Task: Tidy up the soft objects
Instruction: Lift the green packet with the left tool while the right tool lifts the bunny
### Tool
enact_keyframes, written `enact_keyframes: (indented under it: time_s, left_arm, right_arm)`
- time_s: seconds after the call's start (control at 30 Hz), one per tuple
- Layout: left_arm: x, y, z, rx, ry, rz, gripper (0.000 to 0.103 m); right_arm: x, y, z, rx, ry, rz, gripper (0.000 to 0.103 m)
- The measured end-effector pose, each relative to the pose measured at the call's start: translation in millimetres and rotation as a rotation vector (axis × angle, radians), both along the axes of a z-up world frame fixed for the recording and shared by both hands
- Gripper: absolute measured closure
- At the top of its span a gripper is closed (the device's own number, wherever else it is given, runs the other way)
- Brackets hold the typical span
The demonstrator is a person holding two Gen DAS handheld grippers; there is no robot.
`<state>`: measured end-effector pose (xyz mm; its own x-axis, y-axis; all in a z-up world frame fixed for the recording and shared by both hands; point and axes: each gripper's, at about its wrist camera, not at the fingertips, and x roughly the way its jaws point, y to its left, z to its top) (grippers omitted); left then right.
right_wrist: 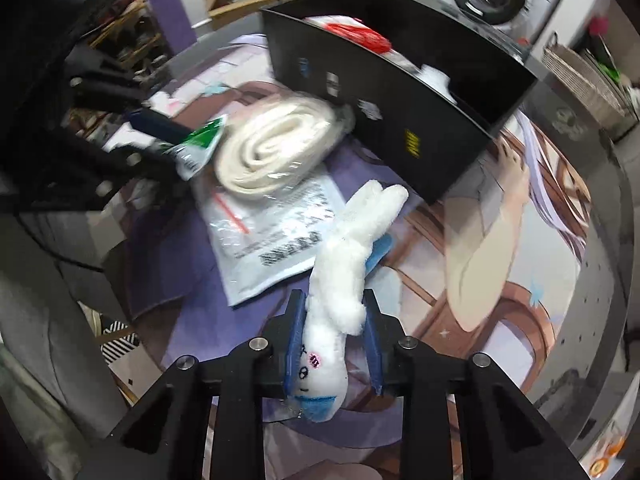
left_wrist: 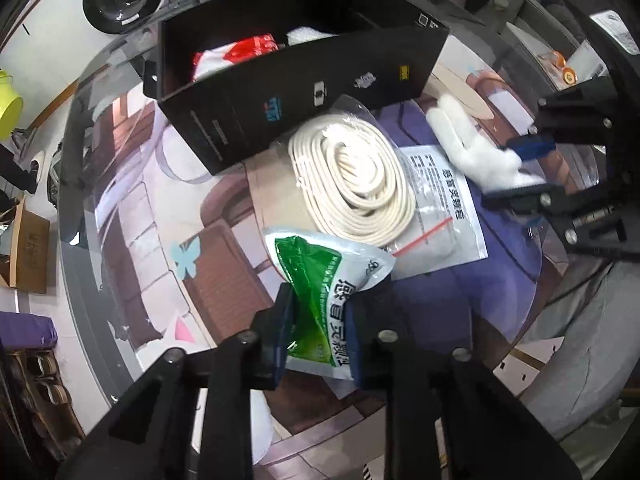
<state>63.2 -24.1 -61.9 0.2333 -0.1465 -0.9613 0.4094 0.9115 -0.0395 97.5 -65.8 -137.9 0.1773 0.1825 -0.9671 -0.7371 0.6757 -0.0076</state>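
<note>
Across the table (left_wrist: 132,208), my left hand-held gripper (left_wrist: 320,320) pinches the green-and-white foil pouch (left_wrist: 324,280), my right hand-held gripper (right_wrist: 334,336) clamps the white plush rabbit (right_wrist: 348,264); I'd lift both clear over the black cardboard box (left_wrist: 304,80) wall.

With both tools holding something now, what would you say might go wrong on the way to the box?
1. The left tool pinches only one end of the green sachet; it may slip.
2. The plush toy hangs long from the right tool and could catch the black box wall.
3. The coiled cord leans against the box and could be dragged.
</note>
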Motion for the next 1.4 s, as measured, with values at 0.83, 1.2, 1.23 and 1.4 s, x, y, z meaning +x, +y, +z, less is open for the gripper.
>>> enact_keyframes:
  time_s: [0.83, 1.2, 1.23, 1.4]
  left_arm:
    - [-28.1, -10.5, 86.8, -0.071, -0.568, 0.005, 0.091]
    - [-34.1, 6.4, 120.7, -0.143, -0.87, 0.104, 0.091]
    - [-35.4, 8.5, 122.6, -0.154, -0.889, 0.115, 0.091]
    - [-36.6, 10.9, 125.6, -0.162, -0.94, 0.118, 0.091]
  right_arm:
    - [-18.0, -11.8, 104.4, 0.39, -0.433, -0.082, 0.076]
    - [-52.6, -25.1, 156.3, 0.58, -0.769, -0.161, 0.075]
    - [-55.0, -27.5, 158.8, 0.6, -0.789, -0.169, 0.075]
    - [-60.8, -26.6, 166.9, 0.611, -0.828, -0.181, 0.075]
